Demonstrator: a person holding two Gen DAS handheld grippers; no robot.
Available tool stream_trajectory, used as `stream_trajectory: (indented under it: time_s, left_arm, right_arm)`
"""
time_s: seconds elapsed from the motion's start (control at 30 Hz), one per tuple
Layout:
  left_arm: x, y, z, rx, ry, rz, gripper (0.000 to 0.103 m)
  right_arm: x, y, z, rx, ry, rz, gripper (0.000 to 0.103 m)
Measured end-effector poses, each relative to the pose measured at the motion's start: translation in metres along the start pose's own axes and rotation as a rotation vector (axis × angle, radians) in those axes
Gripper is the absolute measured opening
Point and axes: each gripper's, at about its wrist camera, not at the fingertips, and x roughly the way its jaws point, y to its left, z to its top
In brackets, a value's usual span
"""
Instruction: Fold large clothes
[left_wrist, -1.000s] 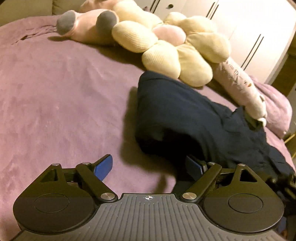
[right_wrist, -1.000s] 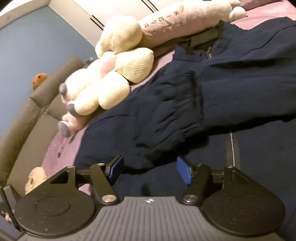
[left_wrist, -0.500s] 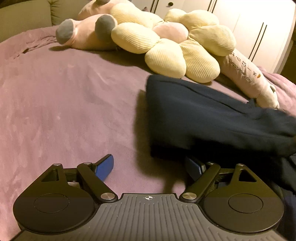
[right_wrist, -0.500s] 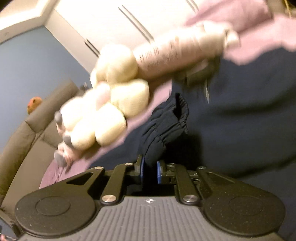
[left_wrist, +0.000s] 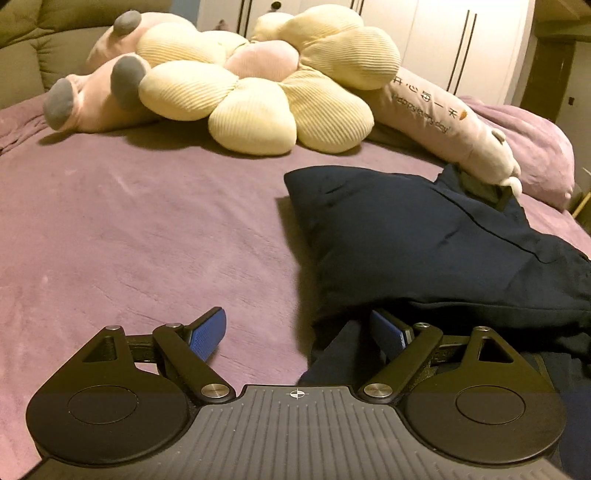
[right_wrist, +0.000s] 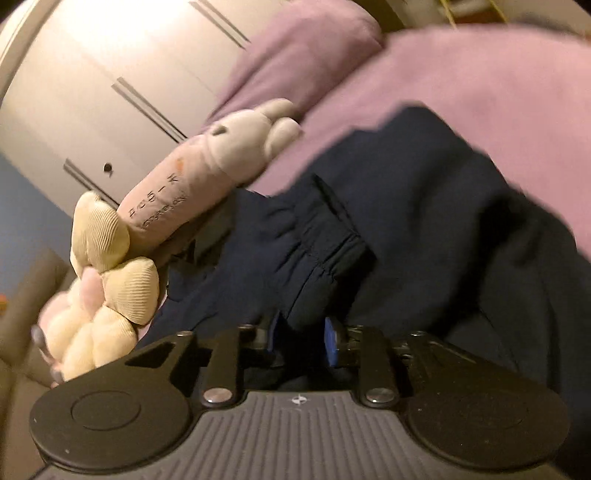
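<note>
A dark navy jacket (left_wrist: 406, 236) lies on the purple bedspread (left_wrist: 147, 229), its left side folded inward. My left gripper (left_wrist: 297, 315) stands wide open at the jacket's near left edge. Its right finger (left_wrist: 388, 332) is tucked under the cloth, and its left finger rests over bare bedspread. In the right wrist view the jacket (right_wrist: 424, 206) fills the middle, with its gathered sleeve cuff (right_wrist: 325, 254) running down into my right gripper (right_wrist: 301, 325). Those jaws are opening, and the cuff's end hangs between the pads without being squeezed.
A cream flower cushion (left_wrist: 258, 96), a pink plush toy (left_wrist: 96, 96) and a long pink plush (left_wrist: 443, 114) line the bed's far side. White wardrobe doors (left_wrist: 461, 44) stand behind. A purple pillow (right_wrist: 306, 55) lies beyond the jacket.
My right gripper closed on the sleeve cuff, carried it sideways across the jacket while rolling, then its jaws parted again. My left gripper shifted along the jacket's edge and stayed open.
</note>
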Motion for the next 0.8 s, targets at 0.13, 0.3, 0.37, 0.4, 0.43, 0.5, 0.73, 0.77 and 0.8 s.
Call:
stream_trajectory:
  time_s: [0.13,0.3,0.37,0.4,0.43,0.5,0.73,0.77,0.8]
  left_arm:
    - [0.002,-0.004,0.002,-0.001,0.015,0.001,0.09]
    - [-0.012,-0.017,0.007,0.048,-0.049,0.034,0.09]
    - [-0.012,-0.021,0.009,0.062,-0.063,0.053,0.09]
    - [-0.01,-0.023,0.01,0.06,-0.056,0.059,0.09]
    - [-0.008,-0.024,0.01,0.053,-0.04,0.058,0.09]
    - [-0.004,-0.024,0.011,0.026,-0.01,0.057,0.09]
    - [-0.013,-0.041,0.023,0.052,-0.071,0.046,0.091]
    - [-0.011,-0.048,0.027,0.05,-0.077,0.038,0.091]
    - [-0.008,-0.055,0.03,0.046,-0.084,0.026,0.091]
  right_arm:
    - [0.015,-0.006,0.0,0.063,0.019,0.064,0.044]
    - [0.01,0.028,0.006,-0.135,-0.07,-0.022,0.017]
    - [-0.003,0.037,0.011,-0.196,-0.138,-0.068,0.017]
    - [-0.005,0.036,0.013,-0.224,-0.152,-0.104,0.017]
    - [-0.003,0.033,0.015,-0.25,-0.154,-0.153,0.017]
    - [0.006,0.026,0.017,-0.301,-0.132,-0.232,0.017]
    - [-0.026,0.017,0.031,-0.36,-0.229,-0.276,0.052]
    - [-0.034,0.017,0.031,-0.361,-0.272,-0.294,0.053]
    - [-0.039,0.019,0.032,-0.366,-0.305,-0.305,0.053]
